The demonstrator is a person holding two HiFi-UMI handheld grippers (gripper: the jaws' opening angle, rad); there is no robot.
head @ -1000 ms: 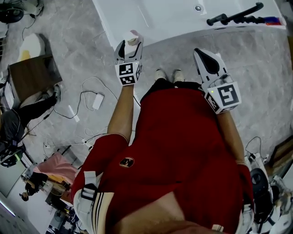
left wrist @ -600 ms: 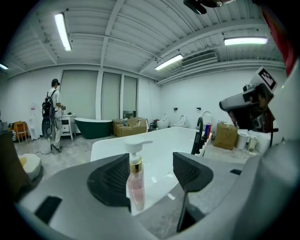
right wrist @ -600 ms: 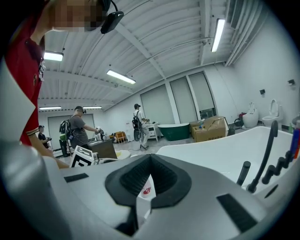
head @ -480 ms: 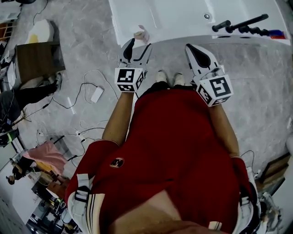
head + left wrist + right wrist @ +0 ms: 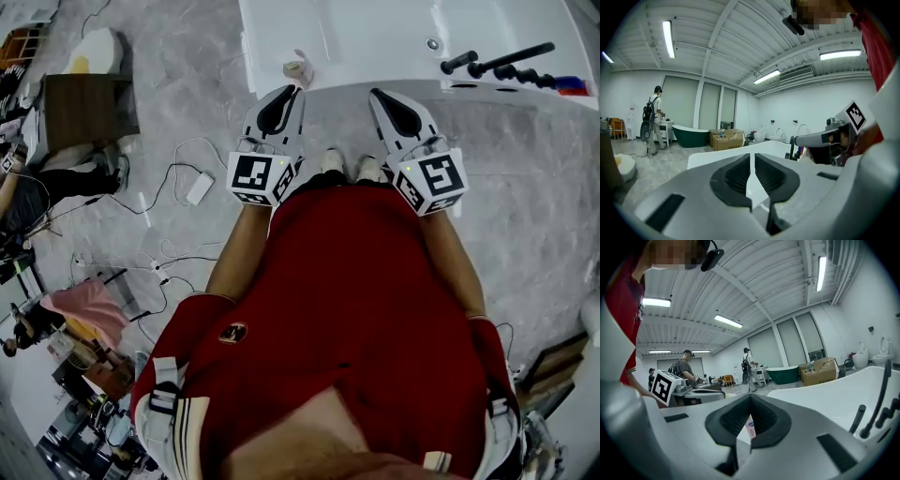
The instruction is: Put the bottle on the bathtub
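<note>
In the head view, the bottle (image 5: pixel 298 68) is seen standing on the front rim of the white bathtub (image 5: pixel 375 37), near its left corner and just beside the edge. The left gripper (image 5: pixel 280 92) is held just short of that rim, close below the bottle and apart from it. Its jaws have just been closing and are drawn nearly together, with nothing held between them. The right gripper (image 5: pixel 380 94) is held beside it, jaws together and empty. Open grey floor (image 5: pixel 187 84) lies to the left, crossed lower down by cables (image 5: pixel 173 202). The bathtub's far side is cut off by the frame, and a black tap (image 5: pixel 511 58) is set on the rim well to the right.

In the left gripper view, only a thin slit is left between the pads, and white bathtub surface is seen through it. The near rim is covered by the gripper's own body.

In the right gripper view, the pads are met at the tips. A strip of the bottle is seen through the gap beneath them, beyond the jaws; the rest of it is hidden.
</note>
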